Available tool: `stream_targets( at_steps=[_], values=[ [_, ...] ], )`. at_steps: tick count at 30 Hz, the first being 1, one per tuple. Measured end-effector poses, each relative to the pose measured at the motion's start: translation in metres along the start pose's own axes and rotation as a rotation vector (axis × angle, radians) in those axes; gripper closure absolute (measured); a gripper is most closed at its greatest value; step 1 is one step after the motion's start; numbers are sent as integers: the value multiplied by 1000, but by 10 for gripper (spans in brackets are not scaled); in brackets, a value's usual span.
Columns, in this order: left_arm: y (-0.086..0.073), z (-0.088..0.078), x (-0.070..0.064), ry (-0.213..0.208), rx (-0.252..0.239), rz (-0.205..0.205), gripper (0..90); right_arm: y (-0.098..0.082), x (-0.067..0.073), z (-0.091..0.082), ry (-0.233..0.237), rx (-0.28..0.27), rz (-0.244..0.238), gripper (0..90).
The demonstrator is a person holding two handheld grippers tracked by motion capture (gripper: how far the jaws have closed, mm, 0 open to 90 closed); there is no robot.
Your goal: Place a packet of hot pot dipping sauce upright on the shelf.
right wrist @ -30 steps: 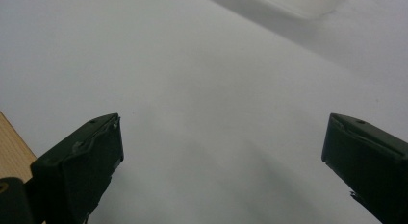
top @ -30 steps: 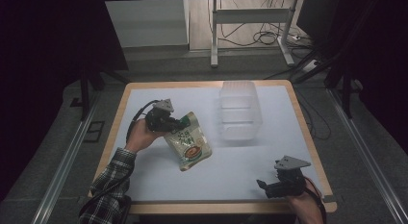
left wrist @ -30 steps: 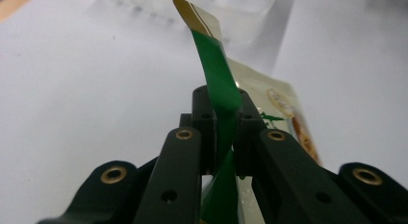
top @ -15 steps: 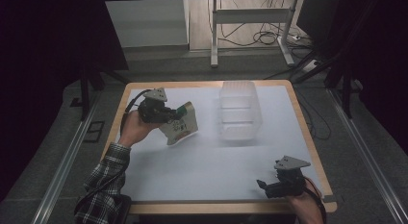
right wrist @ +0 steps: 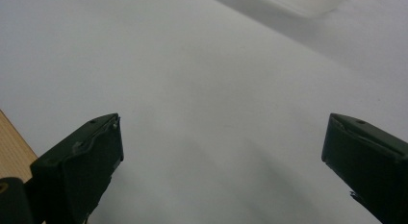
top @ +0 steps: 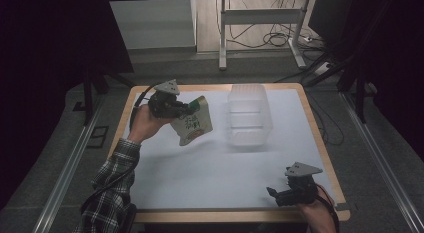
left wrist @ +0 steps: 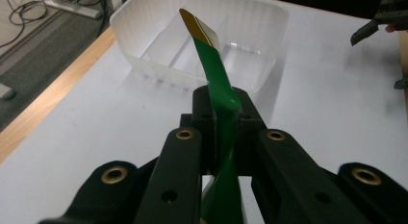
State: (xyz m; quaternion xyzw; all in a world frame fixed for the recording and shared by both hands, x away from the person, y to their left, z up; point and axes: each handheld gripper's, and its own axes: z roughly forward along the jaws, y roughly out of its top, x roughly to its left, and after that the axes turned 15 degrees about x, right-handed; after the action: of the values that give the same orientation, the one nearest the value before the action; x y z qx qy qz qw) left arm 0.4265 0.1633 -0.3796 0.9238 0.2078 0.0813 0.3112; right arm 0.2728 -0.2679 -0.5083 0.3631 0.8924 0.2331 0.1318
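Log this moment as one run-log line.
left gripper: shut on snack pouch, held above table | right gripper: open, nothing between its jaws | clear plastic bin: nothing in it

white table sheet (top: 210, 178), floor cables (top: 272, 38), metal stand (top: 260, 15)

Left gripper (top: 187, 109): black jaws, brass-ringed screw holes, grey three-cornered top plate, black cable. Right gripper (top: 272, 193): same build. Plaid sleeve (top: 112, 185) on left arm.
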Motion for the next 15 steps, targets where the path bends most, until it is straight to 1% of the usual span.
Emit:
stream_targets(
  at_steps=[3,11,15],
  values=[
    [10,3,1,5,-1,9,841,0,0,0,3,-1,0,8],
    [37,10,0,-14,-9,38,840,0,0,-1,13,-9,-1,8],
    [46,12,-2,-22,-12,53,841,0,-1,-1,20,-13,0,7]
  ],
)
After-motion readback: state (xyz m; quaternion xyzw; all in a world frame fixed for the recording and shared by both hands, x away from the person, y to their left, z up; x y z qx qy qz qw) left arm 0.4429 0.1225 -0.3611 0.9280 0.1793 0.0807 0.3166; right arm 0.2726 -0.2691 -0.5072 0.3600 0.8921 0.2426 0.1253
